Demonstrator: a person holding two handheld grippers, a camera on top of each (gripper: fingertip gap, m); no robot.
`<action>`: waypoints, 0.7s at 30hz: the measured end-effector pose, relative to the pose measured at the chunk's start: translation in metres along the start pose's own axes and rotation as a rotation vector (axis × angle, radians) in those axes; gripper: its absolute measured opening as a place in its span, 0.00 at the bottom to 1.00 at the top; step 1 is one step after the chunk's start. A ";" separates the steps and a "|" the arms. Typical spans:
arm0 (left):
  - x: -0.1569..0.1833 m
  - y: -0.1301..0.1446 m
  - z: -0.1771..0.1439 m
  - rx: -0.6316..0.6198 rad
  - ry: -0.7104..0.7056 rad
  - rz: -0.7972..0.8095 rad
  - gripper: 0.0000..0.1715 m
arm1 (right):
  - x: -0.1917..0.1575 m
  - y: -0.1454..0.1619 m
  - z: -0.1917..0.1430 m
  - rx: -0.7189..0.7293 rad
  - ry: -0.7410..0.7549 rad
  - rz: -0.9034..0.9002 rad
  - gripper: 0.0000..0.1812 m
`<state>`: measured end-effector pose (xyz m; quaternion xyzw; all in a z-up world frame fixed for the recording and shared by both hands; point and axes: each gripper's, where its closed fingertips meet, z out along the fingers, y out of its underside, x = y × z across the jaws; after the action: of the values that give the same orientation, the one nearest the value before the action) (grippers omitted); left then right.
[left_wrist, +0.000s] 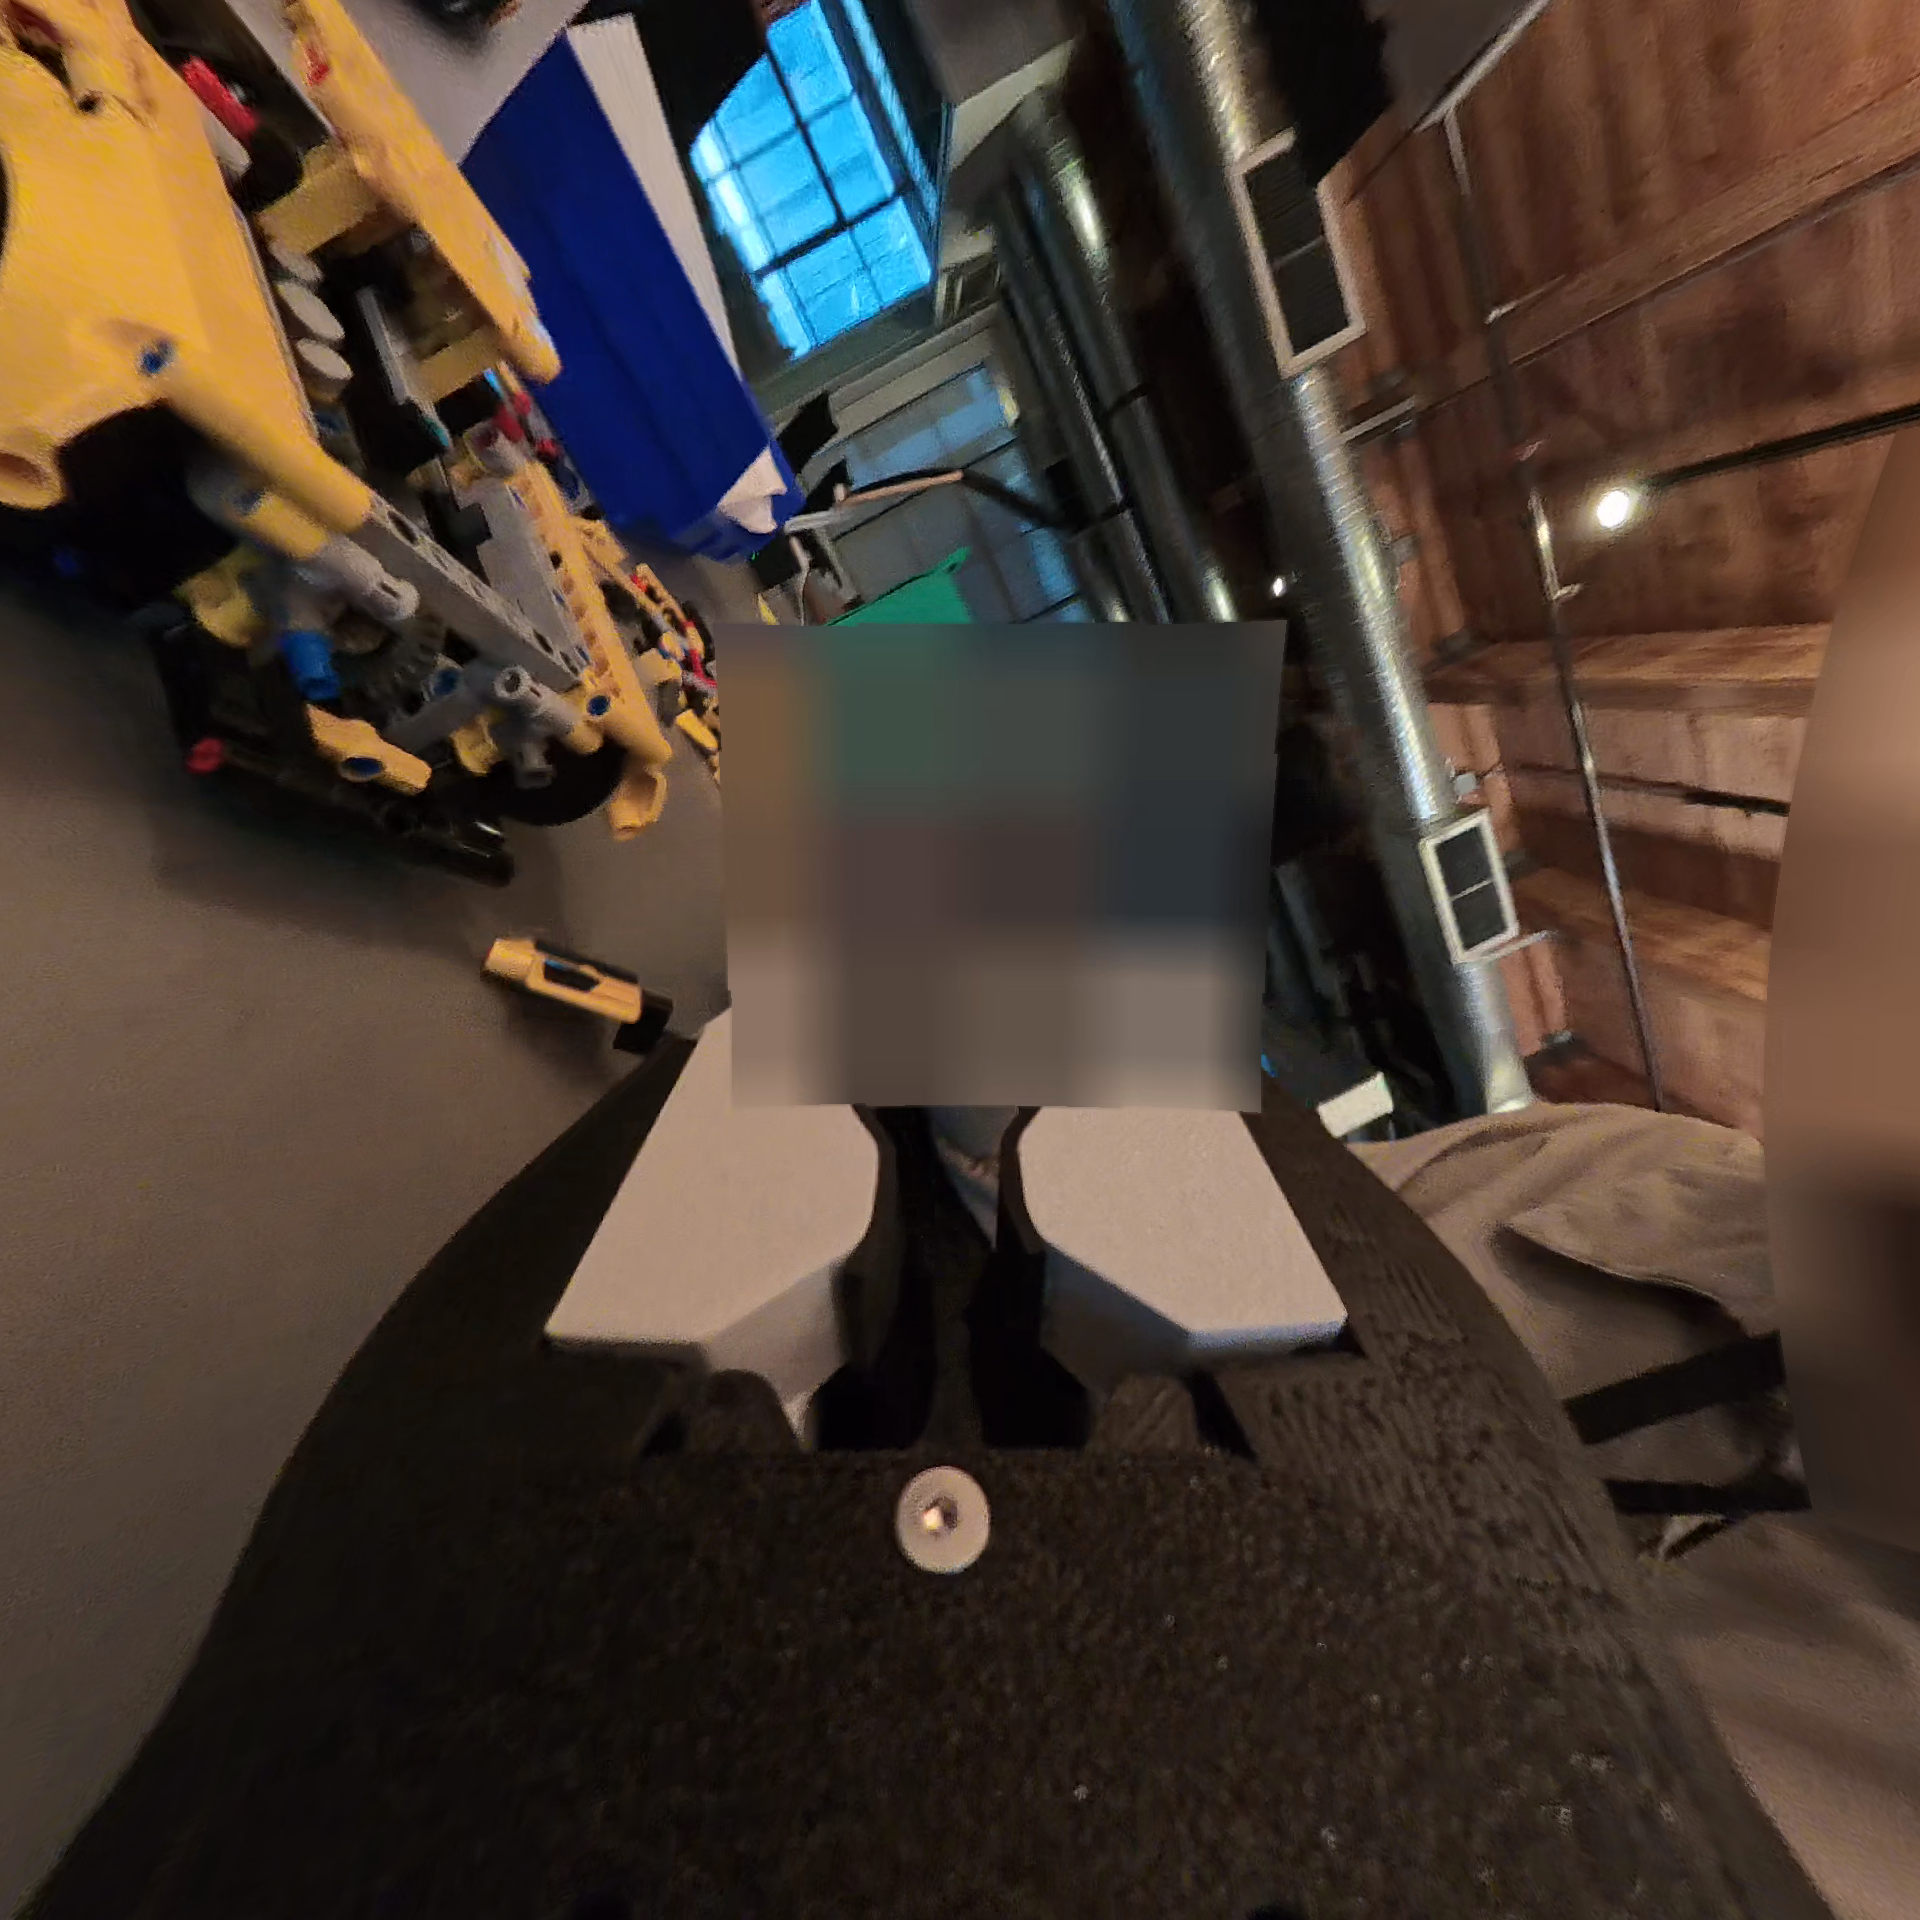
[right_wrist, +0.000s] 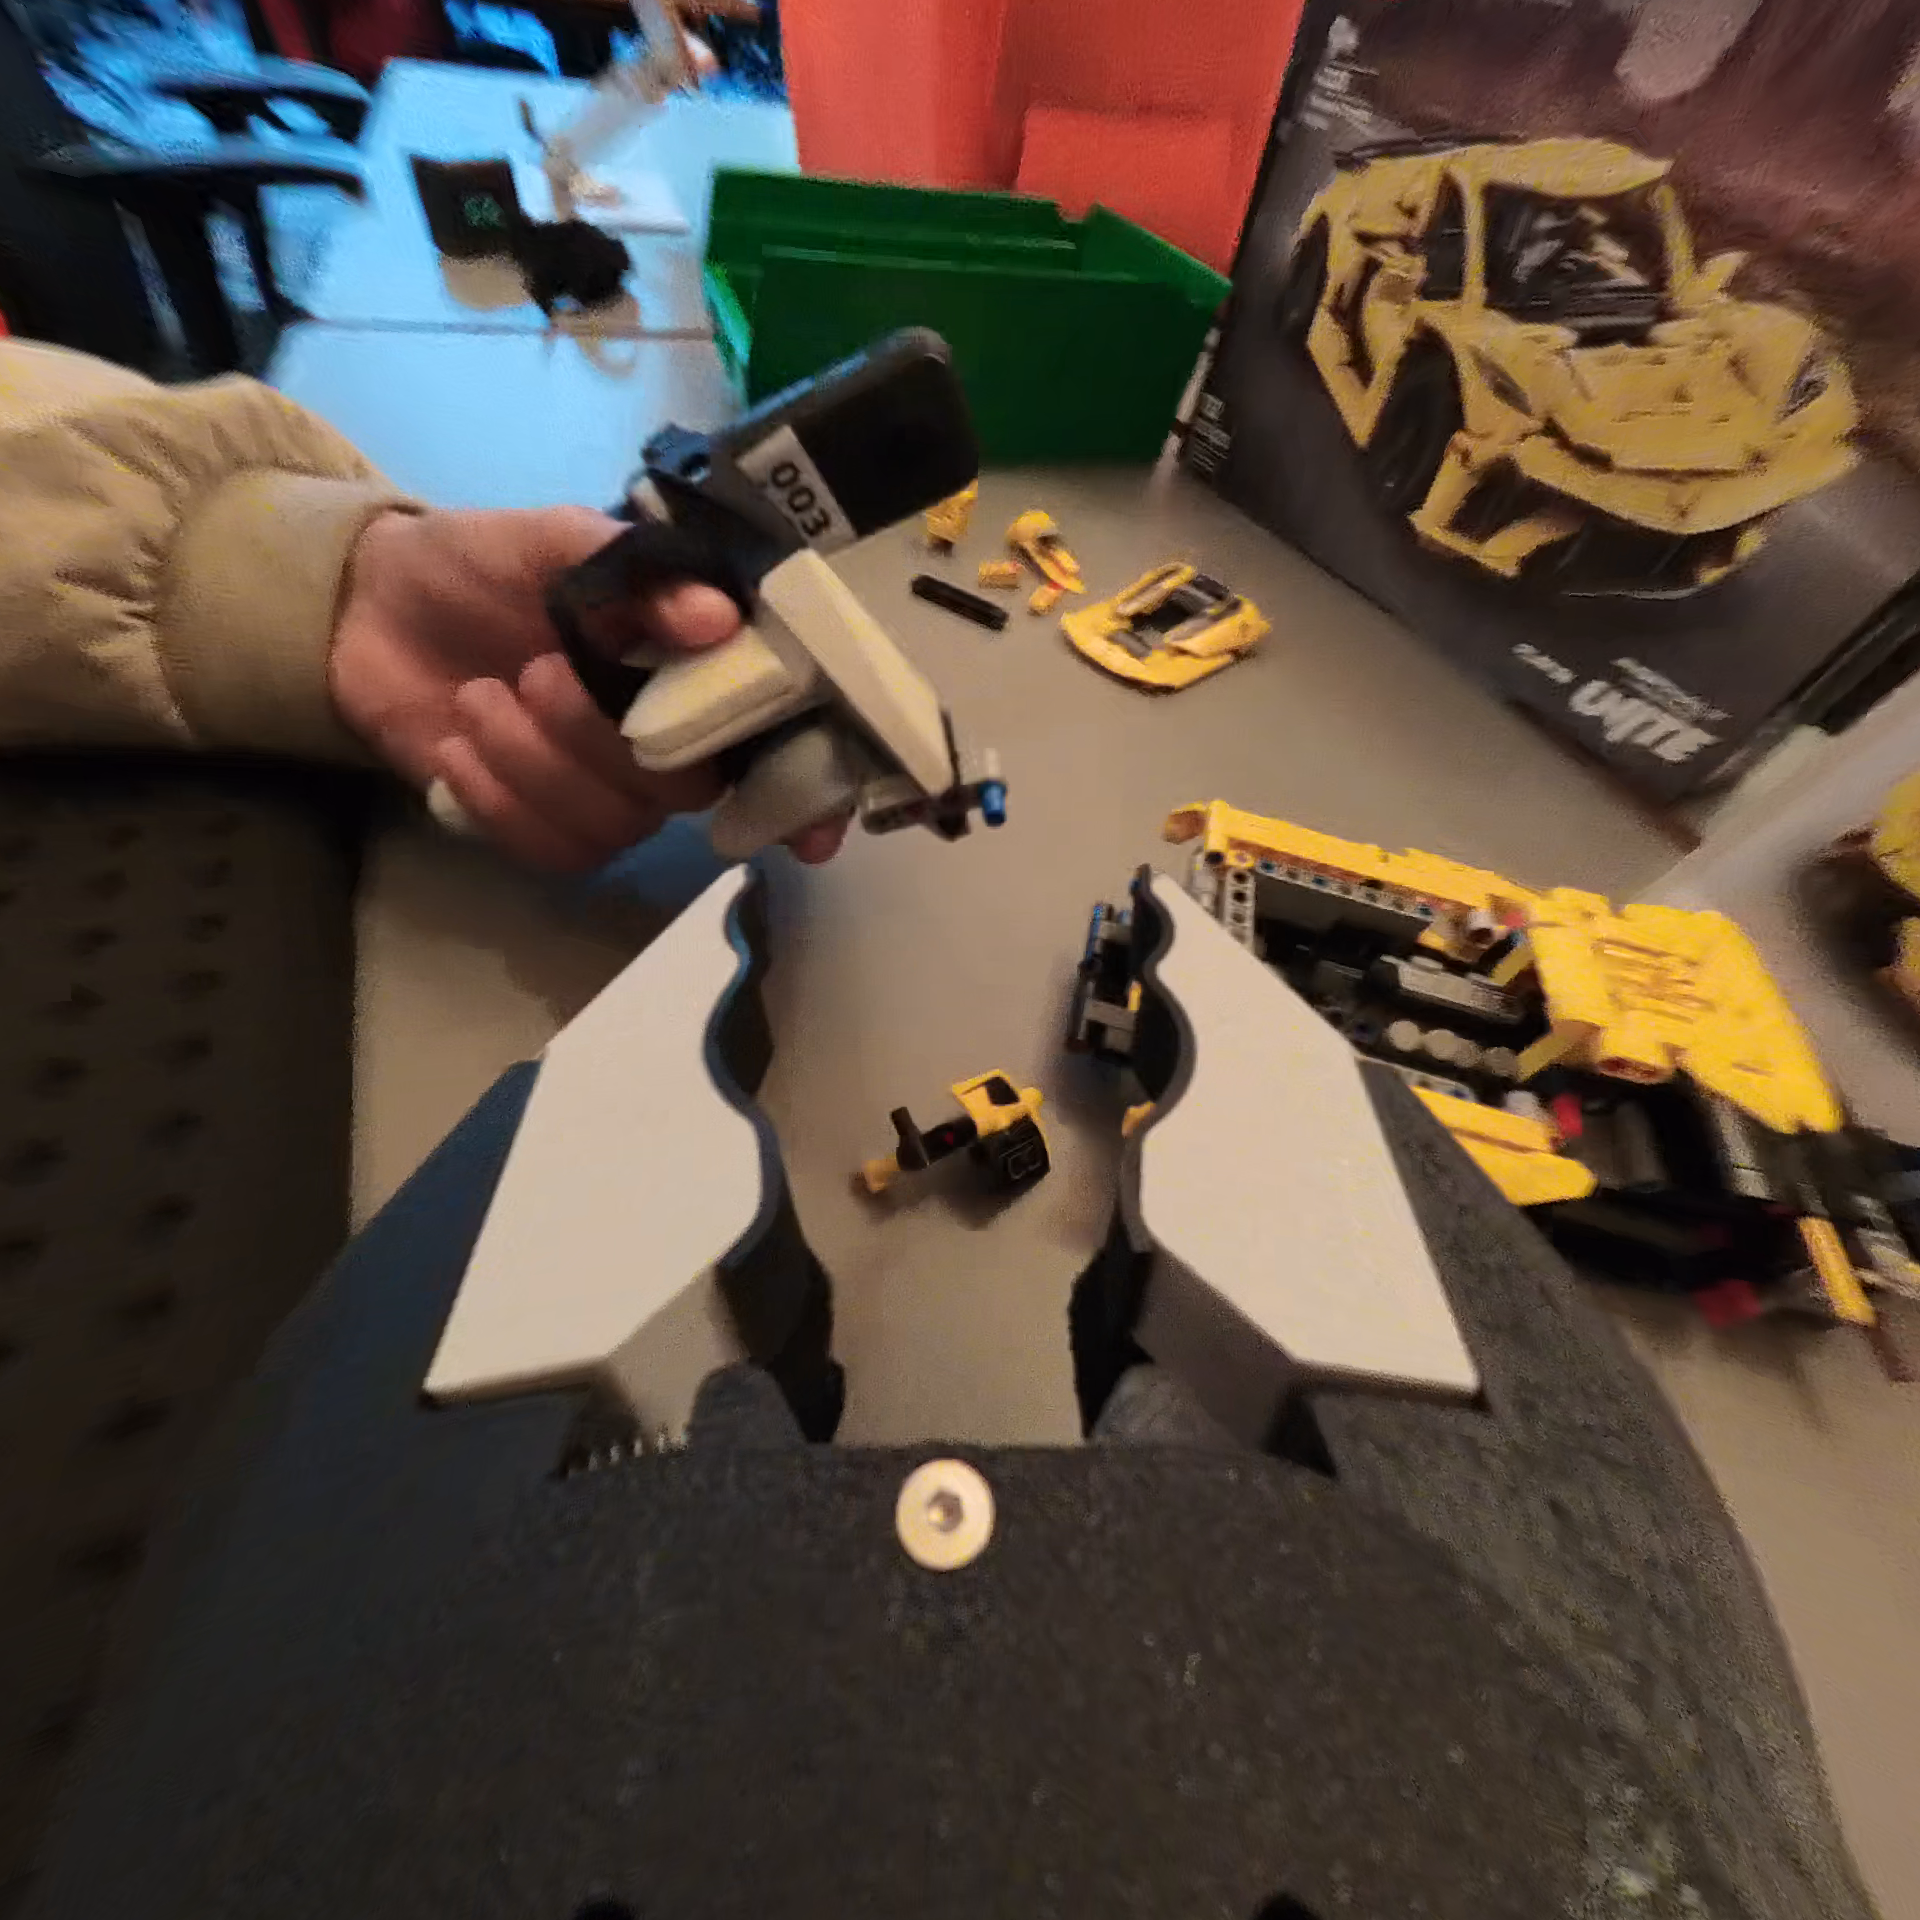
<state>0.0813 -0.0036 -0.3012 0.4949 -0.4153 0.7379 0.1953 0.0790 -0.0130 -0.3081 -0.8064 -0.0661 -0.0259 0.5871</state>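
Observation:
My right gripper (right_wrist: 948, 894) is open and empty, held just above the grey table (right_wrist: 935, 987). A small yellow and black brick assembly (right_wrist: 966, 1143) lies on the table between its fingers. A black and blue brick piece (right_wrist: 1101, 987) sits by the right finger. My left gripper (right_wrist: 914, 790), held by a hand (right_wrist: 468, 665), is shut on a small grey and black brick piece with a blue pin (right_wrist: 961, 800). In the left wrist view a mosaic patch hides the tips of the left gripper (left_wrist: 951, 1127). A partly built yellow brick car (right_wrist: 1507, 1018) lies to the right and also shows in the left wrist view (left_wrist: 208, 343).
A box with a yellow car picture (right_wrist: 1558, 416) stands at the back right, with a green bin (right_wrist: 987, 312) beside it. A yellow roof panel (right_wrist: 1164, 629), small yellow bits (right_wrist: 1039, 551) and a black rod (right_wrist: 958, 603) lie behind. A loose yellow piece (left_wrist: 571, 982) lies on the table. Left and right tips are no more than a few centimetres apart. The yellow roof panel (right_wrist: 1164, 629) is about 30 cm from both grippers' fingertips.

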 end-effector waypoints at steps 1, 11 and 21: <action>0.000 0.003 0.003 -0.019 -0.006 0.010 0.03 | 0.002 0.001 0.002 -0.032 0.050 -0.031 0.35; -0.020 0.016 0.015 -0.105 -0.187 0.192 0.03 | -0.001 0.028 0.020 -0.261 0.214 -0.223 0.23; -0.025 0.024 0.015 -0.178 -0.261 0.330 0.04 | -0.002 0.031 0.018 -0.298 0.215 -0.222 0.18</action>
<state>0.0840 -0.0267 -0.3306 0.4924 -0.5758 0.6500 0.0592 0.0810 -0.0057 -0.3425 -0.8646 -0.0870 -0.1861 0.4585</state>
